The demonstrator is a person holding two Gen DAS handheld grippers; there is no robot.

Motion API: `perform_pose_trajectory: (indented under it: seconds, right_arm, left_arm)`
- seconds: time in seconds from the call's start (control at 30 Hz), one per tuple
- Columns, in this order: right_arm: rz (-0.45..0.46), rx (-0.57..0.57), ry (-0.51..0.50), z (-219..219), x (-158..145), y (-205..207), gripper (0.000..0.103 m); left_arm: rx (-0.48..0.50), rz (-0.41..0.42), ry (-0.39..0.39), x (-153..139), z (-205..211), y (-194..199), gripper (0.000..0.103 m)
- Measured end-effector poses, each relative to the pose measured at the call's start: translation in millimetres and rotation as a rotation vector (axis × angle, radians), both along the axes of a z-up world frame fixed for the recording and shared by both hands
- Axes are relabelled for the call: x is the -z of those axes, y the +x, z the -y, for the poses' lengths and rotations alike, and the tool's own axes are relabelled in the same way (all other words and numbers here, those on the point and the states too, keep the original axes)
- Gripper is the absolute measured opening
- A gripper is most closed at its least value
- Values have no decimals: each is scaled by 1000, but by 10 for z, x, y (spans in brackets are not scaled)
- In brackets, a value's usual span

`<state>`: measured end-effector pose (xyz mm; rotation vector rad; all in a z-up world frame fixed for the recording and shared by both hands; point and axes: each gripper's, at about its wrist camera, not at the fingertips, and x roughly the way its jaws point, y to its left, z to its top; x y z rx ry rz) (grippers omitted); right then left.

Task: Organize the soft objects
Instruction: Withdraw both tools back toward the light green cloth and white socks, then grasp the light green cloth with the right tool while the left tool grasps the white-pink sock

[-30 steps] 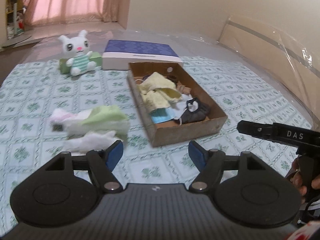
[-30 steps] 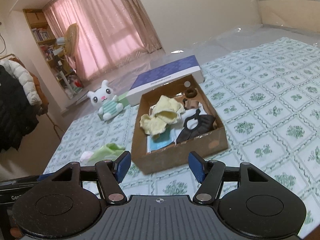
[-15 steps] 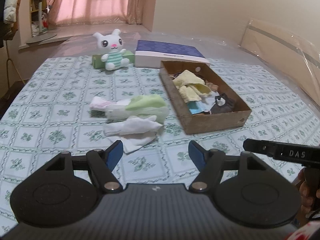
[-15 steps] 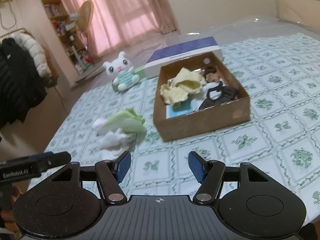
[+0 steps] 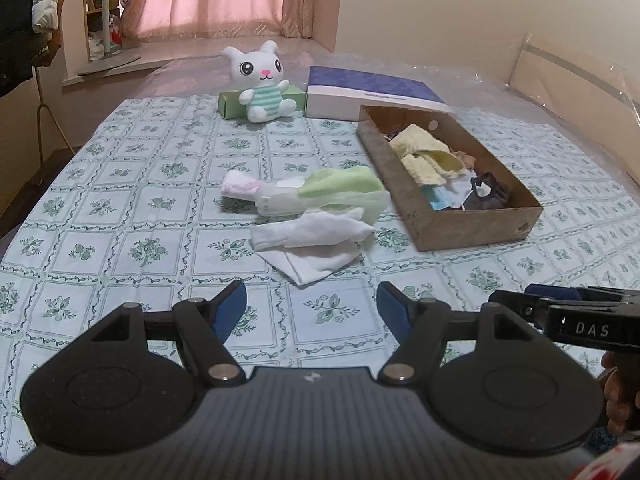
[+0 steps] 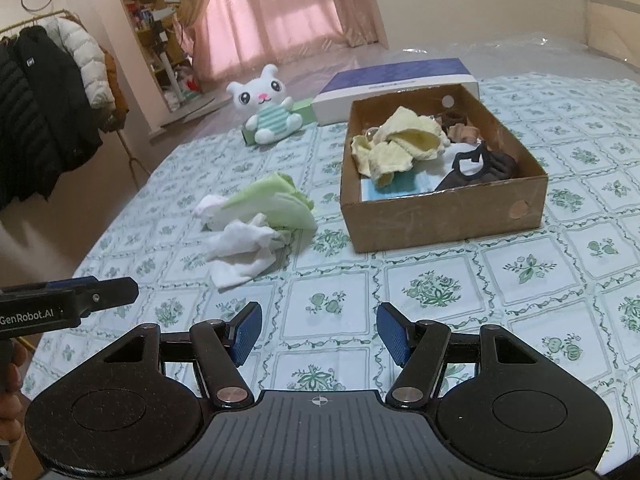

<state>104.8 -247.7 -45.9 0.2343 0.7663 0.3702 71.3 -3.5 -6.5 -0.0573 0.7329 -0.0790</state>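
- Cloths: a white cloth (image 5: 316, 236) touches a green cloth (image 5: 344, 190), loose on the patterned bedspread (image 5: 120, 208) near its middle, just left of the cardboard box (image 5: 472, 226).
- Box holds a yellow cloth (image 6: 400, 142) and dark items.
- Plush rabbit (image 5: 262, 82) and a blue-lidded box (image 5: 372, 94) sit toward the far edge.
- Left gripper (image 5: 311, 312) and right gripper (image 6: 319, 332) hover over the near edge, fingers apart, nothing between them.

Crumpled white cloth (image 5: 316, 236) touching a pale green cloth (image 5: 340, 190) on the bedspread, beside an open cardboard box (image 5: 472, 226) holding yellow cloths (image 5: 424, 156)
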Motion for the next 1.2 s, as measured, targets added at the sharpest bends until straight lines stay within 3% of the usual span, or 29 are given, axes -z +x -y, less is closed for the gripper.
perform_pose_trajectory:
  seconds: [0.57,0.83,1.2]
  right_arm:
    - [9,4,-27,-77,122,292,64]
    - [20,9,-19,-95,151,521,64]
    - [85,-53,-1,-220,83,855,63]
  left_arm:
    - [51,-8,59,331,114,375,70]
    - [90,-1,127,487,208,672,70]
    - [85,7,125,516,139,967,70]
